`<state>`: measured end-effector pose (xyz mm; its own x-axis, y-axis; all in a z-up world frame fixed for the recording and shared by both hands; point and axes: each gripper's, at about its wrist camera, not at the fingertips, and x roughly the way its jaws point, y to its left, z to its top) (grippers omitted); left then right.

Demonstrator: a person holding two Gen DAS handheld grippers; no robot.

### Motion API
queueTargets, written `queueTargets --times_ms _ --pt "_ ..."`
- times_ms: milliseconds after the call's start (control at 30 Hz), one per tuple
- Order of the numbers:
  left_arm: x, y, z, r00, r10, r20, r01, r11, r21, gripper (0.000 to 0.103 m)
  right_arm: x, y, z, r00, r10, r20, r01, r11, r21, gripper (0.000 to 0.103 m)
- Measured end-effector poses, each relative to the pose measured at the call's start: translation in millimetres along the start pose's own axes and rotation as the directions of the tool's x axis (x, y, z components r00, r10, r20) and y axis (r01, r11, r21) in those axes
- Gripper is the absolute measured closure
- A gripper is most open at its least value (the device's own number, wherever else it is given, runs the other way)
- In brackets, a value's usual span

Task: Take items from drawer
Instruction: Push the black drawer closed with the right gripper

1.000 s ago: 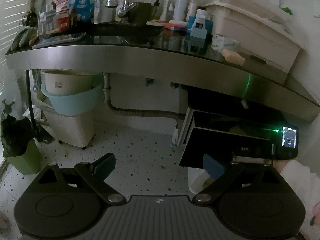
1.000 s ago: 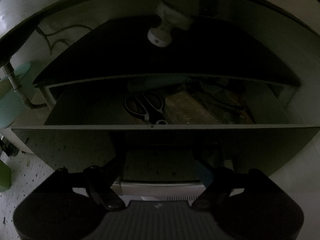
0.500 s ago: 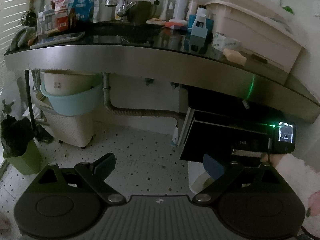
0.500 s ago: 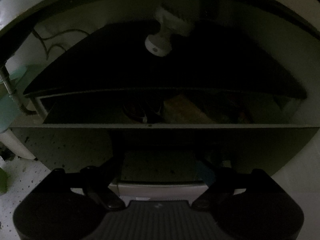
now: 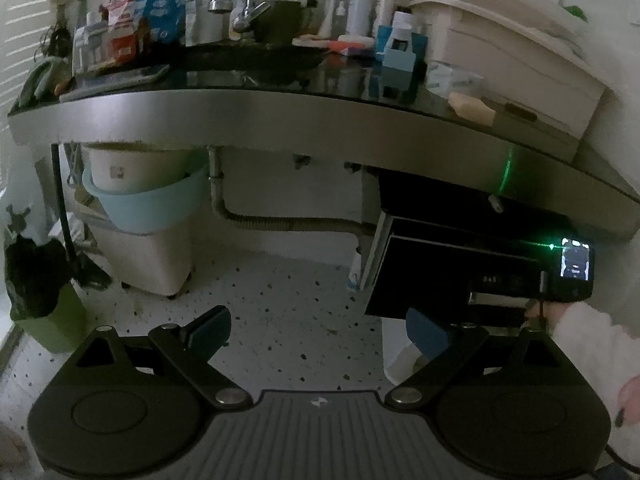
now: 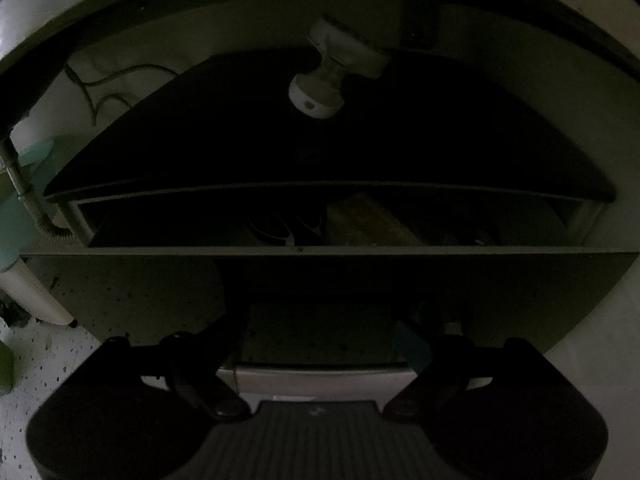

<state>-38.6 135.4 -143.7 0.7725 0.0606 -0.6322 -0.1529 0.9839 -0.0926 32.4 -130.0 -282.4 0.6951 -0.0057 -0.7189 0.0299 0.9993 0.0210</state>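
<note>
The drawer [image 6: 328,280] is seen pulled out beneath the bench [image 5: 304,120], and it is taken here as the landmark. In the right wrist view the dark front panel of the drawer fills the middle of the frame, and the right hand-held gripper [image 6: 320,344] is held low against that panel with its fingers spread wide and nothing between them; one blue fingertip pad [image 6: 412,350] is seen at the right. Inside the drawer, just behind the front edge, a pair of scissors [image 6: 286,226] is made out dimly, and just to the right of them a brownish flat item [image 6: 368,220] is seen; the rest of the contents are too dark to be told. Above the drawer a white knob [image 6: 320,92] is seen on the dark surface. In the left wrist view the left hand-held gripper [image 5: 316,332] is held well to the left of the drawer, over the speckled floor [image 5: 280,304], with its fingers wide apart and empty. To the left of the drawer a light blue basin [image 5: 140,204] is seen under the bench, and a grey drain pipe [image 5: 280,222] is run toward the drawer.
</note>
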Motion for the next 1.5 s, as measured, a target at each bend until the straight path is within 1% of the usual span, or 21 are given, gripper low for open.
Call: queueTargets --times_ms 367,900,1333,1500 --pt "1.7 -0.1 0.3 1.0 -0.002 -0.01 0.002 1.0 -0.004 0.008 6.8 -1.0 4.5 1.0 0.001 0.012 -0.001 1.0 0.002 0.018" --pt "3.5 -0.7 3.2 1.0 -0.005 -0.013 0.005 1.0 0.001 0.008 17.7 -1.9 14.8 1.0 0.007 0.008 -0.007 1.0 0.005 0.018" --pt "2.9 -6.9 5.9 1.0 -0.014 -0.002 0.014 1.0 0.023 0.008 21.5 -3.9 18.9 1.0 0.009 0.003 -0.009 1.0 0.009 0.017" --pt "1.6 -8.3 6.1 1.0 -0.009 0.0 0.009 0.999 0.036 0.008 26.0 -2.2 24.1 1.0 -0.015 0.008 0.014 1.0 0.017 0.018"
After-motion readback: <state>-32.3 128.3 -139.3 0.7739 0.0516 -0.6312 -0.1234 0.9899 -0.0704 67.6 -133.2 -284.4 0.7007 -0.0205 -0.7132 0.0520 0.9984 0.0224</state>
